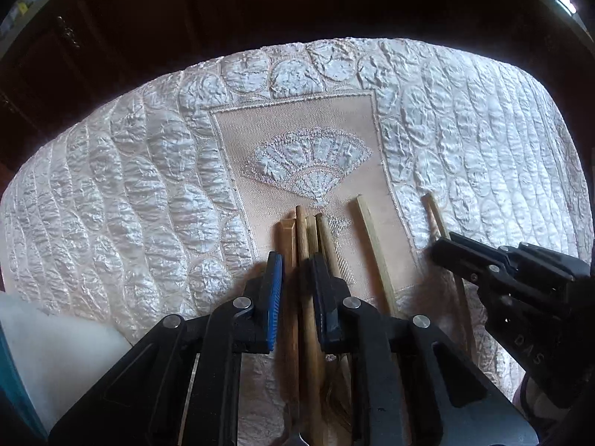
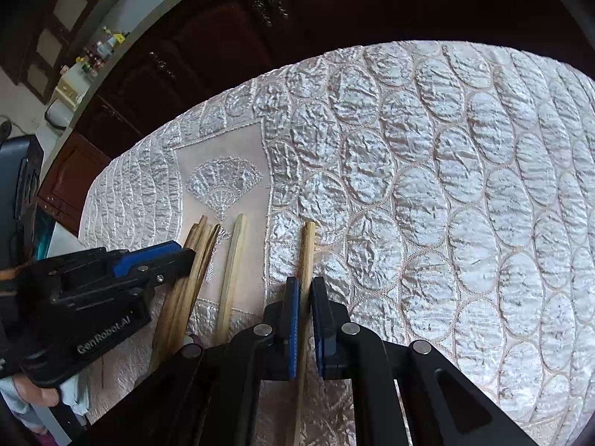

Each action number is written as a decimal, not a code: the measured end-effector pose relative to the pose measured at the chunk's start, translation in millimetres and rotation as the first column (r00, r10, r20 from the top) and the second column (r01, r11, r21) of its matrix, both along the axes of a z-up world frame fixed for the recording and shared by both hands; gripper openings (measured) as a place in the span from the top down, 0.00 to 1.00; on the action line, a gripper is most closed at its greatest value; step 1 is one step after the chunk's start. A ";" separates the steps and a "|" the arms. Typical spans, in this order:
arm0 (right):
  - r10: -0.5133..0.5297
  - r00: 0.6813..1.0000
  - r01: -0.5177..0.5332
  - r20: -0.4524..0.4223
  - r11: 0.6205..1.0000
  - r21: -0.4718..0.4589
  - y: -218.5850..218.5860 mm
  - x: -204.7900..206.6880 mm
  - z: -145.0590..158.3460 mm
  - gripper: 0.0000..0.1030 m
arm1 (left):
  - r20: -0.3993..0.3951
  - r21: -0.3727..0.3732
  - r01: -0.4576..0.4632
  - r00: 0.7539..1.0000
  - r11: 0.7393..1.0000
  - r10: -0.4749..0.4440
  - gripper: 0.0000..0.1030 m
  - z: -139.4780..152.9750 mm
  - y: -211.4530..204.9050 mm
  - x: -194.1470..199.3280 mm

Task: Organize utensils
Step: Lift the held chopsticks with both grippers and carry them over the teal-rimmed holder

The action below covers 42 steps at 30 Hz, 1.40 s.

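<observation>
On the quilted silvery-pink tabletop cloth (image 1: 130, 186), the left claw (image 1: 297, 271) is clamped on a bundle of brown wooden chopsticks (image 1: 303, 238), while the right claw (image 2: 305, 293) pinches a single pale wooden chopstick (image 2: 308, 245), another pale bamboo chopstick (image 2: 234, 256) lying loose between them.

A quilted satin cover (image 1: 465, 119) in pale pink and silver spreads across the surface, stitched into puffed oval cells that catch the light. Set into it is a flat, plain-woven peach panel (image 1: 260, 126) with a corded border, bearing an embroidered silver fan motif (image 1: 310, 161). Behind the covered surface stands a dark wooden cabinet (image 2: 223, 37) with ornate metal door handles (image 2: 266, 2). In the right wrist view, a pale curved counter edge (image 2: 122, 48) runs above the cabinet, and small bottles and jars (image 2: 102, 46) sit blurred at the far upper left.
</observation>
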State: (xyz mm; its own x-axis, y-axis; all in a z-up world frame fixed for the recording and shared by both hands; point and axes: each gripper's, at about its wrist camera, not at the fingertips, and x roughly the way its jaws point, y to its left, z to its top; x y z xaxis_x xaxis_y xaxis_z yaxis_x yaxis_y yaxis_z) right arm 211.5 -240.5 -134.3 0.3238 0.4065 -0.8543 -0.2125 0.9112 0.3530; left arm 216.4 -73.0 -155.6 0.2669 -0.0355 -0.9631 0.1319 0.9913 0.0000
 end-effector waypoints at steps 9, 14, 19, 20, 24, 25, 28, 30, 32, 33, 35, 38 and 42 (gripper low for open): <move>0.003 0.997 -0.006 0.079 0.999 0.048 -9.1 -24.0 34.1 0.95 | 0.094 -0.090 0.009 0.996 0.996 0.000 0.96 53.0 5.9 -22.6; -0.007 0.995 -0.002 0.098 0.996 0.088 -15.4 -38.8 48.4 0.95 | 0.135 -0.152 -0.003 0.991 0.988 0.023 0.96 81.6 17.9 -46.7; -0.003 0.990 -0.018 0.142 0.989 0.146 -18.1 -57.2 75.8 0.95 | 0.195 -0.199 0.003 0.980 0.980 0.037 0.96 122.7 29.3 -77.8; 0.002 0.989 -0.025 0.150 0.988 0.153 -18.7 -59.9 81.3 0.95 | 0.207 -0.204 0.005 0.978 0.979 0.038 0.96 126.0 25.3 -82.7; 0.042 0.981 -0.071 0.190 0.987 0.147 -11.8 -75.6 103.3 0.95 | 0.250 -0.226 0.014 0.967 0.974 0.044 0.96 149.4 36.3 -106.6; 0.054 0.978 -0.084 0.200 0.986 0.141 -9.6 -80.3 108.1 0.95 | 0.264 -0.227 0.013 0.963 0.974 0.049 0.96 153.2 39.1 -111.6; 0.075 0.970 -0.109 0.230 0.985 0.135 -2.0 -90.3 122.6 0.95 | 0.286 -0.238 0.008 0.956 0.971 0.062 0.96 165.2 49.8 -125.0; 0.084 0.964 -0.121 0.253 0.983 0.135 4.3 -94.9 133.6 0.95 | 0.302 -0.251 0.003 0.950 0.968 0.076 0.96 175.9 57.7 -132.7; 0.099 0.955 -0.141 0.278 0.981 0.134 9.6 -99.2 144.9 0.95 | 0.321 -0.266 -0.001 0.943 0.964 0.089 0.96 188.0 64.4 -139.5; 0.109 0.951 -0.152 0.289 0.980 0.130 13.3 -99.8 150.1 0.95 | 0.333 -0.271 -0.002 0.938 0.963 0.096 0.96 195.4 67.7 -142.5; 0.128 0.940 -0.174 0.317 0.977 0.122 21.2 -99.1 163.1 0.95 | 0.360 -0.279 -0.003 0.927 0.960 0.108 0.96 210.1 75.1 -147.6; 0.150 0.922 -0.208 0.357 0.969 0.131 35.6 -97.9 184.3 0.95 | 0.397 -0.294 -0.005 0.909 0.956 0.127 0.96 231.8 88.0 -151.7; 0.173 0.890 -0.253 0.422 0.957 0.143 59.3 -93.0 216.1 0.95 | 0.457 -0.289 -0.017 0.876 0.957 0.153 0.96 265.4 107.1 -154.0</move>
